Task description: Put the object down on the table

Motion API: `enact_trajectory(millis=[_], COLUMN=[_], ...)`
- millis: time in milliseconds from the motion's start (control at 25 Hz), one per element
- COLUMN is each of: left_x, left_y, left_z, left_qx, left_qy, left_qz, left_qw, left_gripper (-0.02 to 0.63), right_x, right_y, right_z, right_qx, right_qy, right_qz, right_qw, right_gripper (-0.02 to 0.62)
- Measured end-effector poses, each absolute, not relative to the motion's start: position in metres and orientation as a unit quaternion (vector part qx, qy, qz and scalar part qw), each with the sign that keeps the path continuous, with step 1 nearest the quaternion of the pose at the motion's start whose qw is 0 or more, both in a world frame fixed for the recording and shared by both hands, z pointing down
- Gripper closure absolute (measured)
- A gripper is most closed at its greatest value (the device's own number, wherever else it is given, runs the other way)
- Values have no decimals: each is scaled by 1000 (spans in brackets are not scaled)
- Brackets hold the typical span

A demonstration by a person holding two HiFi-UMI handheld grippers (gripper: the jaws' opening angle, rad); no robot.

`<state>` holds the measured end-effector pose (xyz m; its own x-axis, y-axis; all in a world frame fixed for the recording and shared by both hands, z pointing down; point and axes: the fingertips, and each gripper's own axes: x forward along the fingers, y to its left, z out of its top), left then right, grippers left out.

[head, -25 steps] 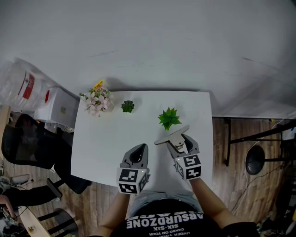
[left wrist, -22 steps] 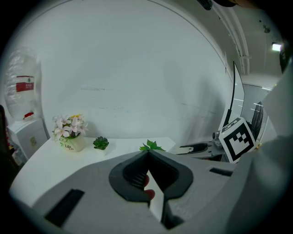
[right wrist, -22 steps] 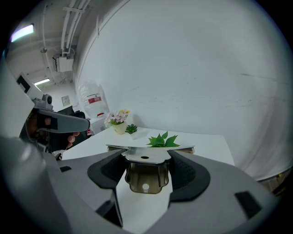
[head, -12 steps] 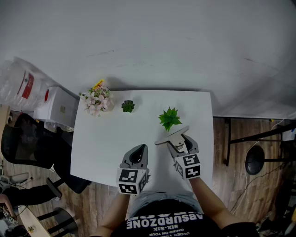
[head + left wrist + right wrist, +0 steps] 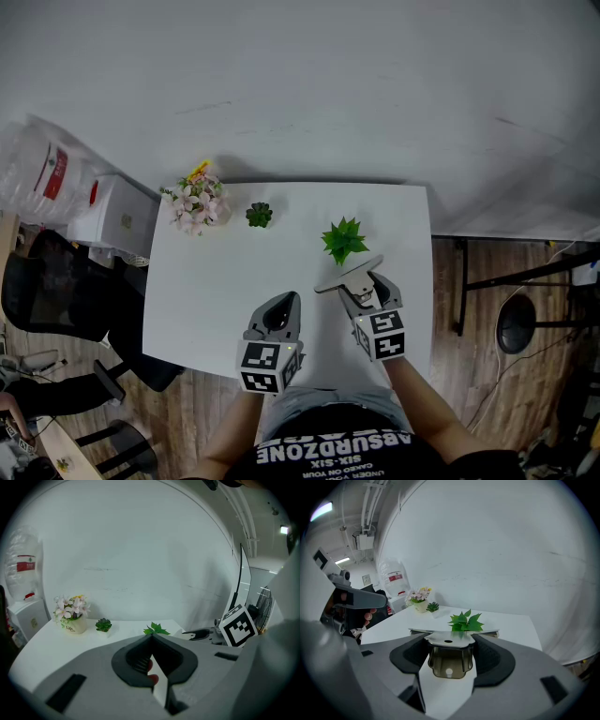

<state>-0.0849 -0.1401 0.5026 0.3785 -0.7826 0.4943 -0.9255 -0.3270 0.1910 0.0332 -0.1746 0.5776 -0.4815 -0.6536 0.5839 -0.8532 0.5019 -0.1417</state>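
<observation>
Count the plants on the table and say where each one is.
3. The flowers at the far left corner, the succulent just right of them, and the leafy plant farther right, just beyond the bracket in the right gripper. None looks hidden.

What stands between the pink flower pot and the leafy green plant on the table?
A small dark succulent stands between the flower pot and the leafy plant, clearest in the head view.
</observation>
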Motion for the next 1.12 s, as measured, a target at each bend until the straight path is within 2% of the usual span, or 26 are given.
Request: enact_trajectory(millis=[1120], left_x=[-87], left_y=[-138], left_z=[511], left_qx=[796], left_qy=[-534], left_qz=[165], left_qw=[233], left_gripper=[605], right_x=[32], right_y=[-177], right_z=[611], right_qx=[437], right_qy=[-828], right_qz=[221], right_qw=[274], right_gripper=[310])
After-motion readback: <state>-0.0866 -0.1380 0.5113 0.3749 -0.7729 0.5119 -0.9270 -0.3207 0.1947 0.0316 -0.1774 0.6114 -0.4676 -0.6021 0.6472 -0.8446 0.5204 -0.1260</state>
